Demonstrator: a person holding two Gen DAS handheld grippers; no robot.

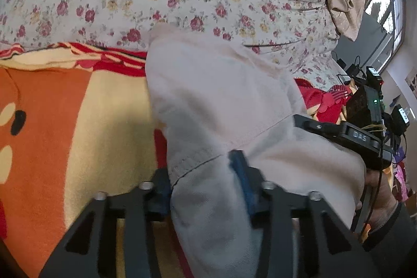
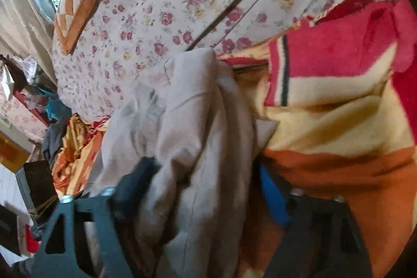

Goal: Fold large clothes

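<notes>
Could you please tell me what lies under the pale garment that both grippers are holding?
The orange, yellow and red blanket shows beside and below the pale garment; whatever lies directly beneath the cloth is covered.

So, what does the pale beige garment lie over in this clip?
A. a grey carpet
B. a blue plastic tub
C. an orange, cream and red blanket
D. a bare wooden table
C: the pale beige garment, pinched by the left gripper and the right gripper, lies over the orange, cream and red blanket.
</notes>
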